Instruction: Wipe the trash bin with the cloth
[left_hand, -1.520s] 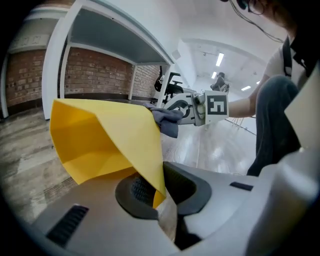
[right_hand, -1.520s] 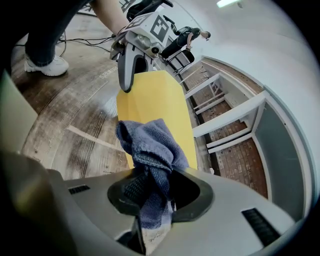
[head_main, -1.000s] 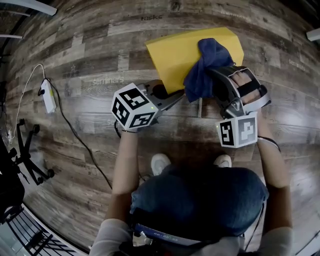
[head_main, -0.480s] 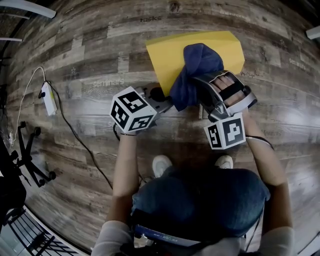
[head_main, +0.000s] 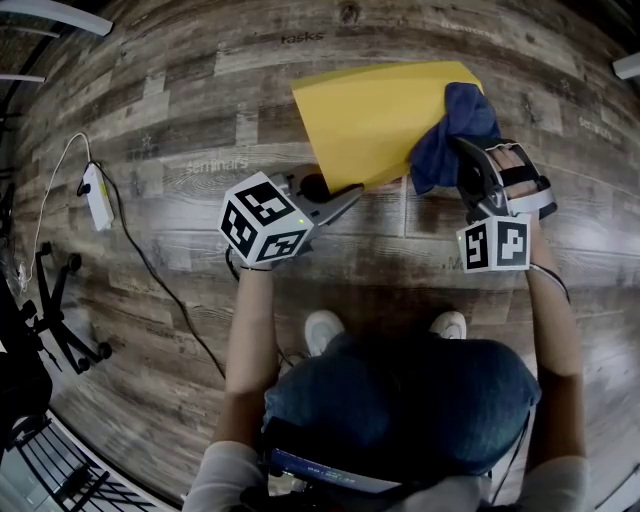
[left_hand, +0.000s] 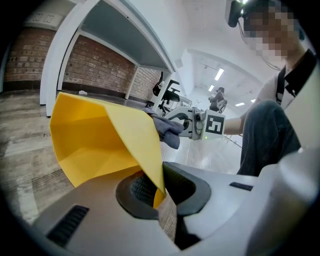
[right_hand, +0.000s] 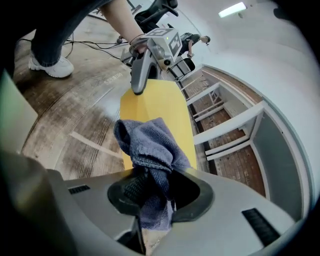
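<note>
Trash bin (head_main: 385, 115), likely light and thin-walled, is sitting rim-clamped in the left gripper (head_main: 343, 194); the right gripper (head_main: 466, 168) is pinching soft cloth (head_main: 452, 132) between its jaws.

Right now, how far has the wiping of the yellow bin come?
Done: both grips are made. The left tongs are shut on the rim of the yellow bin, which lies on its side on the floor; the right tongs are shut on the blue cloth. In hand: the cloth is at the bin's right side. Left: unclear, since no mark shows which faces are wiped.
</note>
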